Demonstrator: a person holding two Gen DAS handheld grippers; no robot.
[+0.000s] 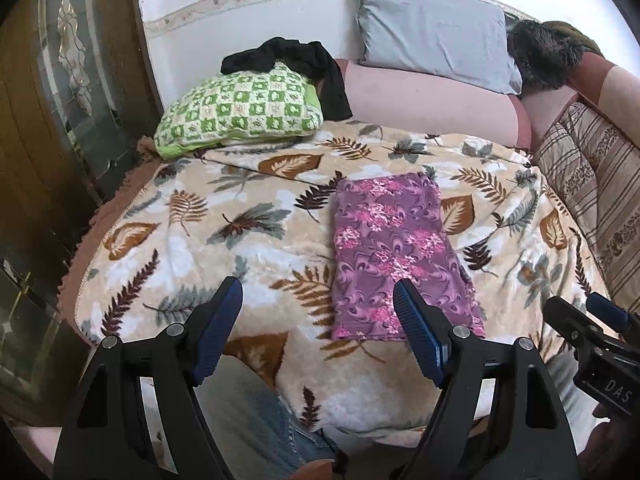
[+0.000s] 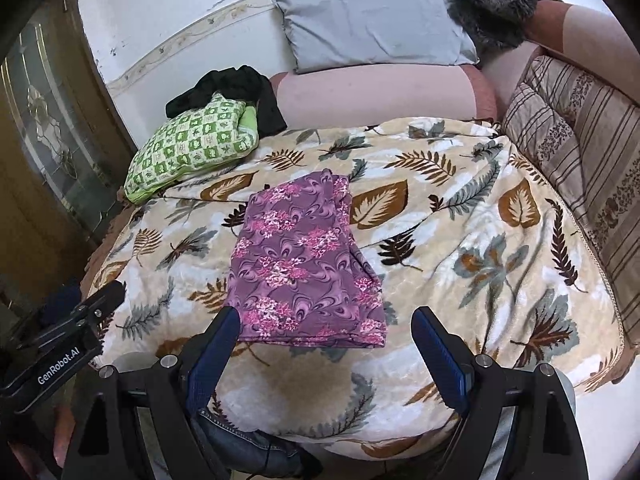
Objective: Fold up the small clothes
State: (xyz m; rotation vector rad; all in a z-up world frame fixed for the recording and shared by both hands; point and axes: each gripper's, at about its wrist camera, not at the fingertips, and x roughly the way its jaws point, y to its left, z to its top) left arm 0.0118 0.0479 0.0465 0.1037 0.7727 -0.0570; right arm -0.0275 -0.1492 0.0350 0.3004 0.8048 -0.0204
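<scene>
A purple floral garment [image 1: 396, 252] lies folded into a long flat rectangle on the leaf-print blanket [image 1: 224, 240]; it also shows in the right wrist view [image 2: 304, 264]. My left gripper [image 1: 318, 300] is open and empty, held just short of the garment's near edge, its right finger over the near corner. My right gripper [image 2: 324, 332] is open and empty, straddling the garment's near edge from above. Each gripper shows at the edge of the other's view: the right gripper [image 1: 592, 320] and the left gripper [image 2: 100, 304].
A green checked pillow [image 1: 240, 112] with a black garment [image 1: 304, 64] draped on it lies at the back left. A grey pillow [image 1: 432, 28] leans on the wall. A striped cushion [image 2: 580, 128] runs along the right. A wooden door [image 1: 60, 100] stands left. Denim [image 1: 256, 412] lies below the blanket's near edge.
</scene>
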